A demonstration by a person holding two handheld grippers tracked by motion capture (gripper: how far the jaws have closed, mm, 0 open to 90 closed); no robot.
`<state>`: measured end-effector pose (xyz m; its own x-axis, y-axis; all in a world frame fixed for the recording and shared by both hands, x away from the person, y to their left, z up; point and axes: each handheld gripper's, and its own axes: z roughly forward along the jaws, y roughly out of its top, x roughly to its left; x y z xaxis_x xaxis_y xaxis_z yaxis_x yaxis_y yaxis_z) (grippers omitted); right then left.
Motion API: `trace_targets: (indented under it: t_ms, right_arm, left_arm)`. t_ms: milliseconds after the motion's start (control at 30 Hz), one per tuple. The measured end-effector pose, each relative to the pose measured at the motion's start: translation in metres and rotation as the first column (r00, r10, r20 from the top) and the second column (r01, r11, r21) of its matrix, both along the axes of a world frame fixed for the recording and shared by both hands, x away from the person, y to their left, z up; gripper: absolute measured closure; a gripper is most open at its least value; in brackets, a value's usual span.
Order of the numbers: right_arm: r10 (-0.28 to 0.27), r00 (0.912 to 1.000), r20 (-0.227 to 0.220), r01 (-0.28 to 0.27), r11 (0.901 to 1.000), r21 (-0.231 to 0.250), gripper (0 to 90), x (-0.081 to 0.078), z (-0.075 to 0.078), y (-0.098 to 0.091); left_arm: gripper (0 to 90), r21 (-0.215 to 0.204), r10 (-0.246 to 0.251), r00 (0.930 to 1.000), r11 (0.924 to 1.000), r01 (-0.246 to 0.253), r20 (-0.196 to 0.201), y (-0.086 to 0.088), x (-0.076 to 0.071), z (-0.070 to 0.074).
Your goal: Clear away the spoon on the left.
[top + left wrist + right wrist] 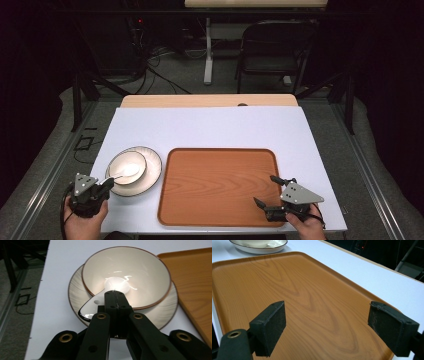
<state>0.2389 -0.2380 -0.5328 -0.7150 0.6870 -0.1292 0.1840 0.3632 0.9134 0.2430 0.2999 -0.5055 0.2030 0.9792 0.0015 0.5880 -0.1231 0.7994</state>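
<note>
White ceramic is what I have in hand: a spoon [96, 305] whose handle sits pinched between the pressed-together jaws of my left gripper [113, 293], while its scoop end rests down in the bottom of the bowl [147, 272]. From the left gripper view the handle leans out over the bowl's near rim, with its hole and dark-glinting edge showing just left of my jaws. That cream bowl, edged with a thin brown line, stands on a wider ribbed plate [75, 293], slightly toward the plate's far side. In the high view the plate [152, 170] lies on the white tabletop [210, 127] near its left front corner, just beside the left edge of the wooden tray [220, 187] and seemingly apart from it. My left gripper [106, 184] comes at the bowl [127, 167] from the front left, held in a hand at the table's edge. My right gripper [267, 190] hovers over the tray's front right corner with its 2 jaws spread wide and nothing between them; its own view looks across the bare wood grain [312, 300] toward the plate [259, 248] at the far corner. Beyond the table, a dark folding chair [275, 50] stands on the grey floor.
</note>
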Motion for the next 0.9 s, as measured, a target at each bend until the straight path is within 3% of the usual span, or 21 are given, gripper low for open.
trace_targets:
  t_ms: [267, 700, 900]
  right_arm:
    - [-0.003, 1.0, -0.003, 0.003, 1.0, 0.001, 14.4, 0.0, 0.0, 0.0]
    - [-0.004, 1.0, -0.004, 0.004, 1.0, -0.001, 14.4, 0.001, 0.0, 0.0]
    - [-0.003, 1.0, -0.003, 0.003, 1.0, 0.0, 14.3, 0.001, 0.0, -0.001]
  left_arm:
    - [90.0, 0.028, 0.056, 0.9982, 0.998, -0.057, 0.021, 0.015, 0.015, -0.001]
    - [90.0, 0.004, 0.103, 0.9937, 0.9946, -0.103, 0.045, 0.028, 0.046, 0.002]
    - [90.0, -0.014, 0.101, 0.9938, 0.9948, -0.101, 0.045, 0.028, 0.049, 0.001]
